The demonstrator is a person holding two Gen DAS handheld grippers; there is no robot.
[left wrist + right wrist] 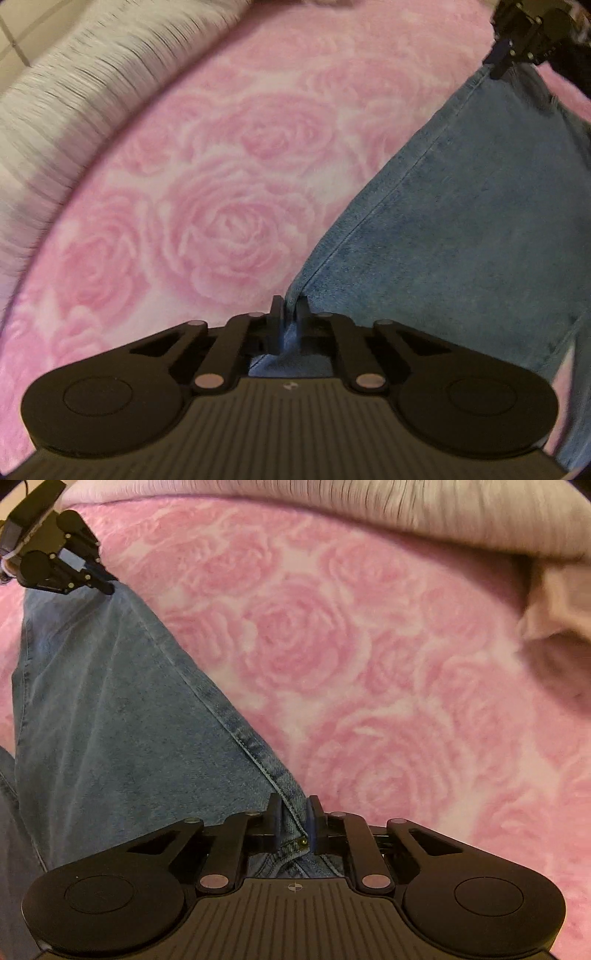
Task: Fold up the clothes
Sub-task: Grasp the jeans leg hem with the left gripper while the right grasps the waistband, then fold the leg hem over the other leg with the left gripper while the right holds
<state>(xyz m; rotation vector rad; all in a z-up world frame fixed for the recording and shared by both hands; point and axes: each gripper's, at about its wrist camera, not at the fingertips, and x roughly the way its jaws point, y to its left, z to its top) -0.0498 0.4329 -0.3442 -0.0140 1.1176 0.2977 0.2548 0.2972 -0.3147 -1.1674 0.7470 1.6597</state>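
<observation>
— So where do we have the jeans (461, 221)?
— Stretched above the pink bed (221, 166): left gripper (290, 314) and right gripper (293, 819) pinch opposite ends, seam running between us.

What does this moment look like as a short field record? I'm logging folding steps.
garment: blue jeans, stretched between both grippers
left gripper: shut on the jeans' edge
right gripper: shut on the jeans near a rivet
surface: pink rose-patterned blanket
background: pale ribbed fabric along the blanket's far edge
fold state: not yet folded over
</observation>
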